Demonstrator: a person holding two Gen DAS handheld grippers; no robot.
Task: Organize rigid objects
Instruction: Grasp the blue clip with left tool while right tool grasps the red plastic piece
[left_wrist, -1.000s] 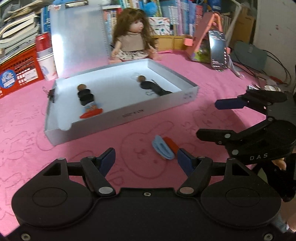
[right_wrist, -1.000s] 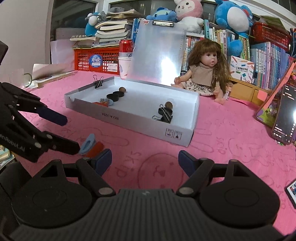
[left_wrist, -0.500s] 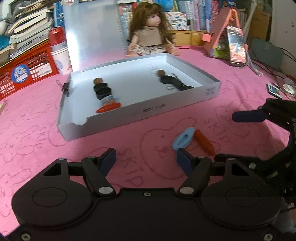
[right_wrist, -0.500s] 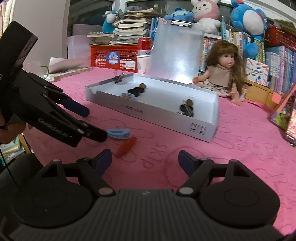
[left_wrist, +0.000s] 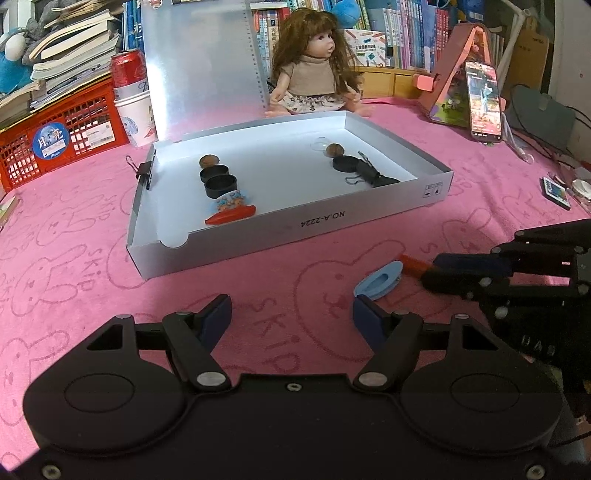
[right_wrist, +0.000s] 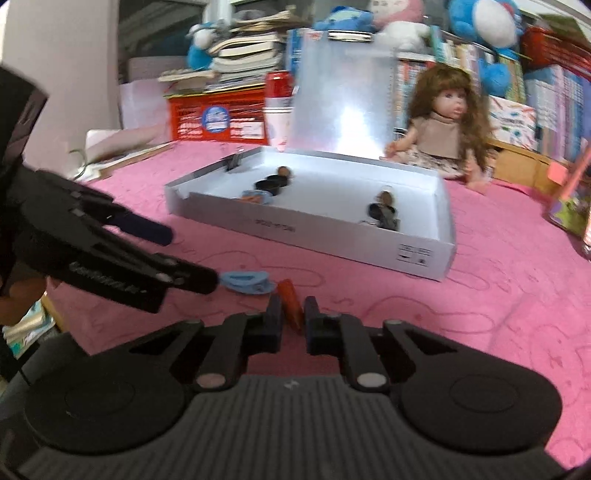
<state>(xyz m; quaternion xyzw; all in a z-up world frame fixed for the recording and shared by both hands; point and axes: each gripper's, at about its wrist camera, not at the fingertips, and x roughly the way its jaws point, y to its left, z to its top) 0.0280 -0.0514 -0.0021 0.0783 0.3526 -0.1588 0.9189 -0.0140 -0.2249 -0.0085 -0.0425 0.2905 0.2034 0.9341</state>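
On pink cloth before the white tray (left_wrist: 236, 246), the left gripper (left_wrist: 291, 319) hovers with jaws wide apart; a blue clip (left_wrist: 378, 283) lies beside the orange piece (right_wrist: 290, 300), which the right gripper (right_wrist: 293, 319) clamps.

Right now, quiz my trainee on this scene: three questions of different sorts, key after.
1. True or false: the left tool is shut on the blue clip.
2. Which item sits between the right tool's fingers: A the red piece, B the doll, C the phone?
3. Fill in: the black round lids lie inside the white ____.

Key: 1 false; 2 A; 3 box.
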